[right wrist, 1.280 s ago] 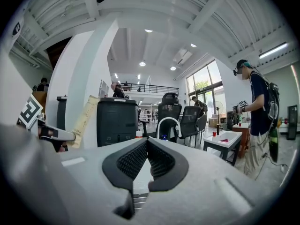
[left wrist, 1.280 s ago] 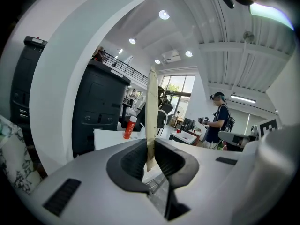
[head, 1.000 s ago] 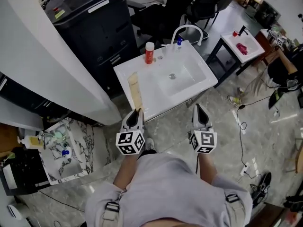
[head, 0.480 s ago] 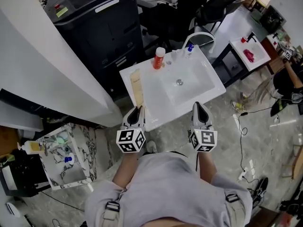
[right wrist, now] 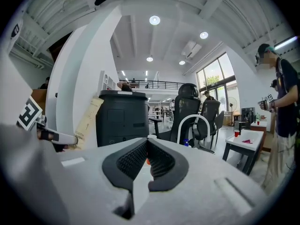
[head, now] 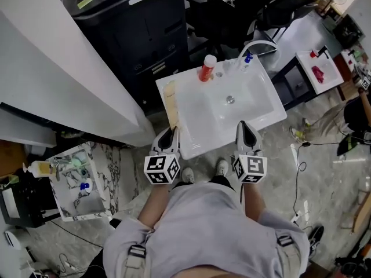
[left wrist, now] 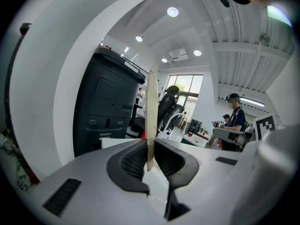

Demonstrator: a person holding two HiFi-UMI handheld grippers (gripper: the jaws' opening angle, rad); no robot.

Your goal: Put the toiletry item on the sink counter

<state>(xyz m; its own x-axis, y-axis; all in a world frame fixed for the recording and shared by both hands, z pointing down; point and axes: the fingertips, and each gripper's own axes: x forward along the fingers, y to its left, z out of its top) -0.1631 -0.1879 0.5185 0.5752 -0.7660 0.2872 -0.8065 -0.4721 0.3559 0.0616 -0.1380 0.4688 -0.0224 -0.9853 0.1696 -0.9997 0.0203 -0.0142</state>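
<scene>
Clamped by its near end in the left gripper point(head: 172, 133), pads pressed on both broad faces: a long, flat toothpaste box point(head: 170, 104). Sticks out ahead of the jaws and slants upward, not laid down. From the head view, hangs over the left border of the white sink counter point(head: 196, 136), above the flat strip beside the basin. Cannot tell whether touching the counter. In the left gripper view, shows edge-on as a thin pale strip rising straight up from between the ribbed pads point(left wrist: 132, 161). Over by the counter's near edge, well apart from the box: the right gripper point(head: 244, 126), jaws closed together on nothing.

Printed lengthwise near the held end, readable from the right gripper view: "TOOTH", with smaller print beside it too fine to read. Black-and-white square markers on the cube of each gripper.

Pale beige cardboard, narrow, much longer than wide, plain apart from the darker lettering. At the back of the counter, well apart from the box: a red bottle point(head: 206, 69) with a white cap, standing upright, and a curved white faucet point(head: 259, 44). Behind the counter, a tall dark cabinet point(head: 139, 33)
</scene>
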